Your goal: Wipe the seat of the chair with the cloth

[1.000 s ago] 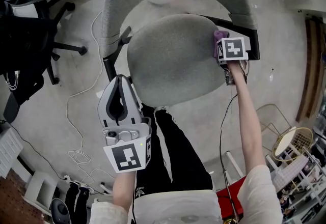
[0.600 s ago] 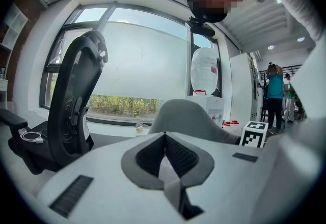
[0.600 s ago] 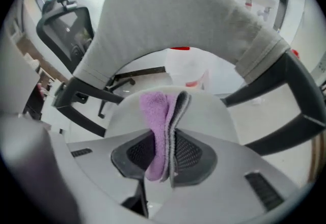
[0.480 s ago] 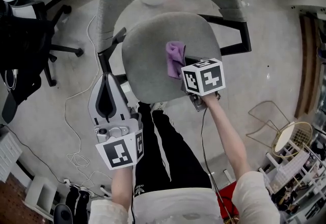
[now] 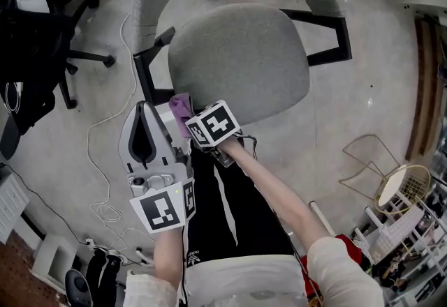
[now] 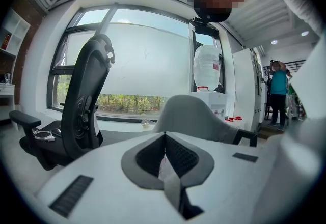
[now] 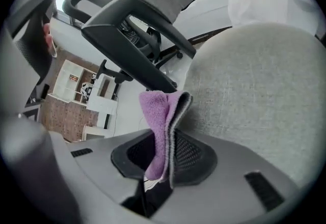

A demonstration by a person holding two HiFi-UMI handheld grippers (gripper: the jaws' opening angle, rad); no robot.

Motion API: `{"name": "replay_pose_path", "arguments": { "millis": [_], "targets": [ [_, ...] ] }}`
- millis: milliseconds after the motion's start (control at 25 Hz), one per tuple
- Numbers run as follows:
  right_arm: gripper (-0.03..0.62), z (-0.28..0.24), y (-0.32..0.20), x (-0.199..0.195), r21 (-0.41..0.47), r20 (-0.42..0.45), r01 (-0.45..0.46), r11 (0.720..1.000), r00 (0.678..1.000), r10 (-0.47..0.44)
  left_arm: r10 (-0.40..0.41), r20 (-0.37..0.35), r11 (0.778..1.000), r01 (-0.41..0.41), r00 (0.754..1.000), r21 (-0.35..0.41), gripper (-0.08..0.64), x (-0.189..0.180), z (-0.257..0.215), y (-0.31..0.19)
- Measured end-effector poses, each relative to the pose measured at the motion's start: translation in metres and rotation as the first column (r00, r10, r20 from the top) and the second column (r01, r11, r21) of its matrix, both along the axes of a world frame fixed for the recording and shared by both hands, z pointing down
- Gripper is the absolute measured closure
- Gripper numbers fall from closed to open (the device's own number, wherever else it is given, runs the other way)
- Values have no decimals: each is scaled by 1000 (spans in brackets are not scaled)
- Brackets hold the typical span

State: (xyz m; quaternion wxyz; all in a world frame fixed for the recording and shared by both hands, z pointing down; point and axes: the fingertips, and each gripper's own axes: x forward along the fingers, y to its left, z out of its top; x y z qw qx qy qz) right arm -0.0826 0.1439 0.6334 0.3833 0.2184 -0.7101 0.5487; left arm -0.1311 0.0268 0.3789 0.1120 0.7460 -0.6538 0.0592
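The purple cloth (image 5: 181, 105), pinched in the right gripper (image 5: 187, 114) at the near left edge of the grey chair seat (image 5: 241, 61), is best pressed flat and drawn across in overlapping passes, while the left gripper (image 6: 164, 163), pressed together and empty, is held clear.

The chair's grey seat (image 5: 241, 61) fills the middle, and at its near left edge the right gripper (image 5: 190, 114) holds a purple cloth (image 5: 180, 103) against the rim. The left gripper (image 5: 143, 109) hangs just off that corner, over the floor. A black office chair (image 5: 35, 33) stands well left of the seat.
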Motion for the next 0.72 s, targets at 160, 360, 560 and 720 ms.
{"name": "replay_pose_path", "arguments": {
  "millis": [160, 360, 560, 720],
  "targets": [
    [497, 19, 6, 4, -2, -55, 26, 1000, 998, -26, -15, -1, 1000, 15, 1000, -5, 548, -7, 4, 5],
    [497, 22, 6, 8, 13, -66, 55, 998, 996, -54, -14, -2, 1000, 14, 1000, -6, 548, -4, 4, 6],
    [497, 21, 2, 24, 29, -79, 64, 998, 995, -62, -3, -1, 1000, 3, 1000, 1, 548, -1, 2, 5],
    [497, 20, -4, 62, 24, -91, 23, 999, 996, -21, 1, -3, 1000, -1, 1000, -1, 548, 2, 2, 3]
  ]
}}
